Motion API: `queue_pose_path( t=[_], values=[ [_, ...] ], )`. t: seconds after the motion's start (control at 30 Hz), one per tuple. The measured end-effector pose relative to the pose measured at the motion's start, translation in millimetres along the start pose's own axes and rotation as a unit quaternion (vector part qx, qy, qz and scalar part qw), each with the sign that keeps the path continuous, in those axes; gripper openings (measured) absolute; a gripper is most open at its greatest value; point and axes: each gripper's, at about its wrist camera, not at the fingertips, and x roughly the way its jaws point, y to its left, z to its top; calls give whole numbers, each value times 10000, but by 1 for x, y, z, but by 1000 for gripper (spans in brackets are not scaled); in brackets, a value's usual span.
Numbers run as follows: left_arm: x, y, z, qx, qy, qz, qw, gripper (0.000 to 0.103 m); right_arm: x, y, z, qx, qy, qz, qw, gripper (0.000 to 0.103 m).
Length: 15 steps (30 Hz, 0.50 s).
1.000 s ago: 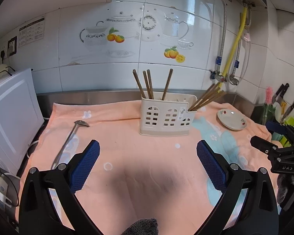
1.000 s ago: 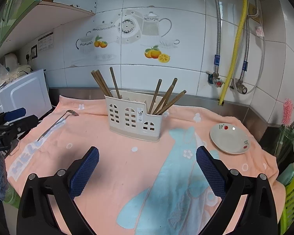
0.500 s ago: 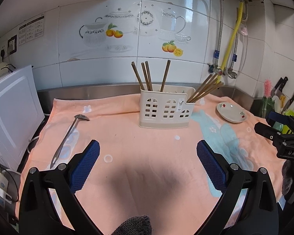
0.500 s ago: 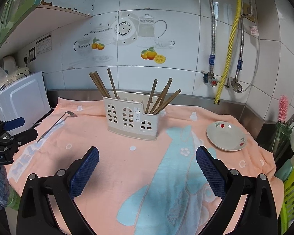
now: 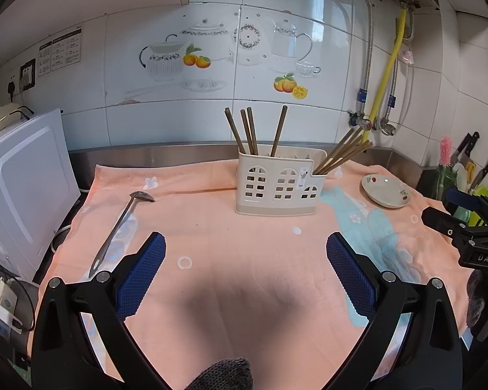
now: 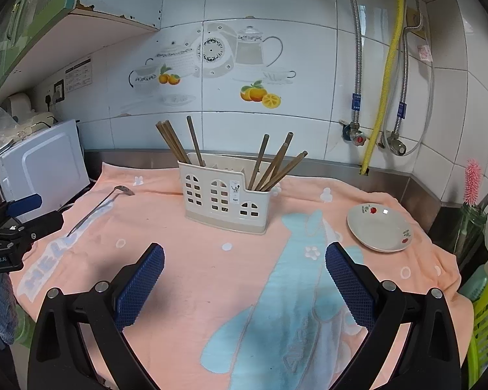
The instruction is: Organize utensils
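Both grippers wide apart and empty: left gripper (image 5: 245,258) and right gripper (image 6: 244,261) have drawn back slightly from the caddy over the last second, nothing else moved, so no utensil is in transit. Beyond the left gripper, ladle (image 5: 120,227) lies flat on the towel (image 5: 211,224) near its left edge, well apart from both grippers; farther back, mid-towel, caddy (image 6: 226,200) holds chopsticks (image 6: 273,165) upright; saucer (image 6: 379,227) at right edge
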Motion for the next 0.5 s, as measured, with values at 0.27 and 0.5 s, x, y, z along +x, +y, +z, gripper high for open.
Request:
queue_pose_path(
  t=[0.27, 0.5],
  values=[
    [-2, -2, -1, -2, 1, -5, 10000, 98, 1, 1, -2, 9, 36, 26, 10000, 96],
    [-2, -3, -1, 4, -7, -9, 10000, 98, 2, 1, -4, 36, 60, 47, 10000, 96]
  ],
)
